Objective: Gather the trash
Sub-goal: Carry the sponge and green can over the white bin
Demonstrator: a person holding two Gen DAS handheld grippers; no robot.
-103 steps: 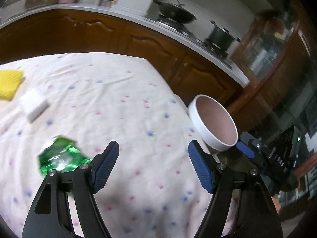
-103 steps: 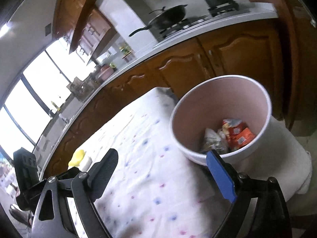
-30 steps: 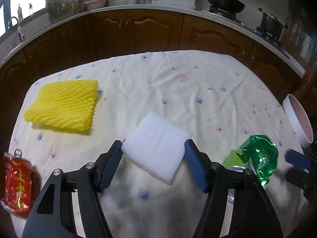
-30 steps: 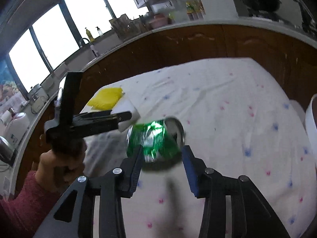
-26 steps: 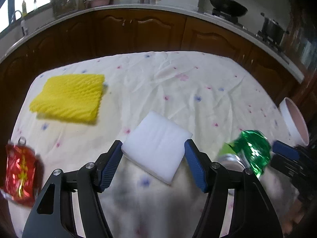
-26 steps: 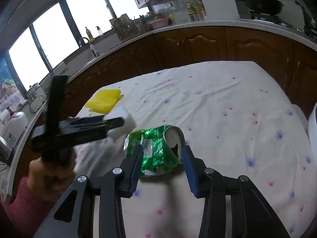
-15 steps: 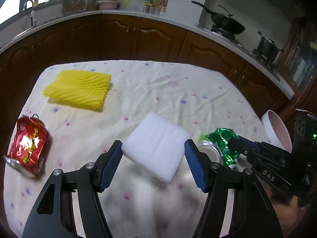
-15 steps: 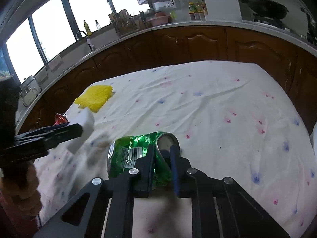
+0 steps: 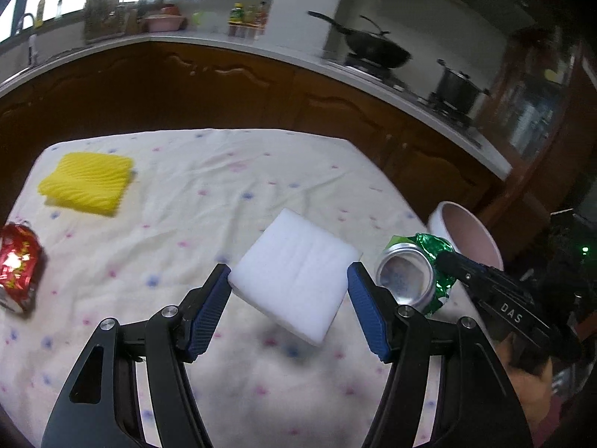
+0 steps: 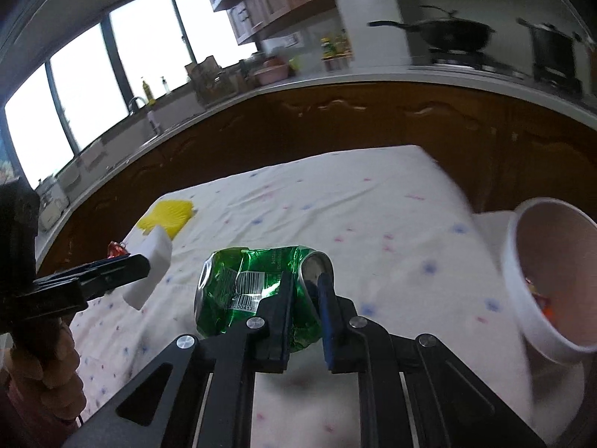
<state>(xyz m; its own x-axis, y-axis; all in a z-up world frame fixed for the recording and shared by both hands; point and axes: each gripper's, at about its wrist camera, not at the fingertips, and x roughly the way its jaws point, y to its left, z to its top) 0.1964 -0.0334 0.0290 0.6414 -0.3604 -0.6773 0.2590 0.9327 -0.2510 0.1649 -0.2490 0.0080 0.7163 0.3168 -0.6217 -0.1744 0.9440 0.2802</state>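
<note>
Change: both loads now lifted off the desk (image 9: pixel 194 186), earlier lying on it; ready for carrying to the bin (image 10: pixel 522 298).
Left gripper (image 9: pixel 289 291): half open, clamped on white foam block (image 9: pixel 294 272).
Right gripper (image 10: pixel 304 291): nearly closed, pinching crushed green can (image 10: pixel 242 283); bin just right of it.

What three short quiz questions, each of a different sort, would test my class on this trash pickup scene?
1. True or false: the right tool is shut on the green can.
2. What does the left tool hold? A) red can B) white foam C) yellow net
3. Fill in: the bin stands at the table's ____ edge in the right wrist view.

Key: 1 true. 2 B, the white foam; the red can and yellow net lie on the cloth. 3 right.
</note>
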